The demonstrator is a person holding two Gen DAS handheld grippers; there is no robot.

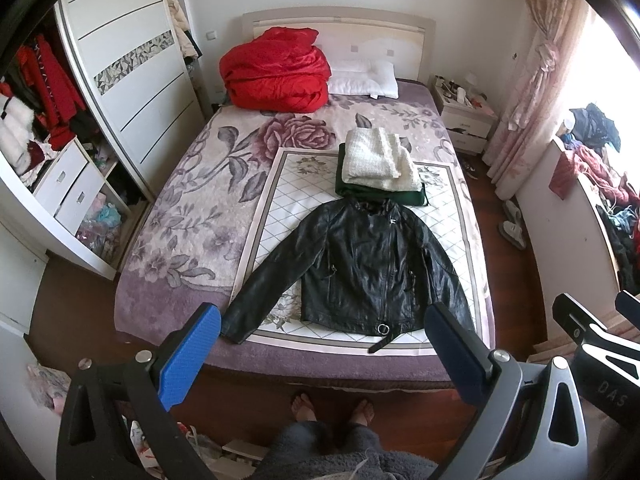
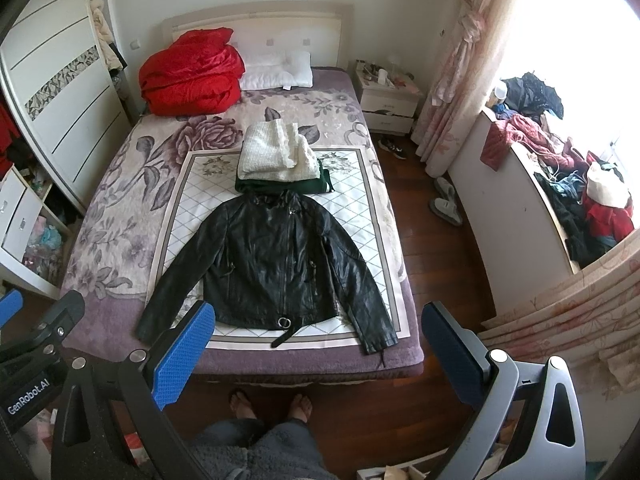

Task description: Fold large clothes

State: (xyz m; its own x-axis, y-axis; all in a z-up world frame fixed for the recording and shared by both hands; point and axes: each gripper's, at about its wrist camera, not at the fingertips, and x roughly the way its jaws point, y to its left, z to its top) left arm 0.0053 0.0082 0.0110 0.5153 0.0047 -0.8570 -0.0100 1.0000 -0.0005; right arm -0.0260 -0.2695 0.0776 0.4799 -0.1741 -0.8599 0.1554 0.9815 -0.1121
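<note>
A black leather jacket (image 1: 360, 268) lies flat, front up, sleeves spread, near the foot of the bed (image 1: 176, 208); it also shows in the right wrist view (image 2: 264, 264). Behind its collar sits a folded white knit (image 1: 380, 158) on a folded dark green garment (image 1: 404, 196), also seen from the right wrist (image 2: 276, 152). My left gripper (image 1: 324, 320) is open and empty, held above the bed's foot edge, short of the jacket hem. My right gripper (image 2: 320, 316) is open and empty, level with the hem and the right sleeve cuff.
A red quilt (image 1: 276, 72) and white pillow (image 1: 364, 78) lie at the headboard. An open wardrobe (image 1: 80, 140) stands left, a nightstand (image 2: 390, 96) and curtain (image 2: 460, 60) right. A clothes-heaped ledge (image 2: 560, 176) is by the window. The person's bare feet (image 2: 272, 404) stand on the wood floor.
</note>
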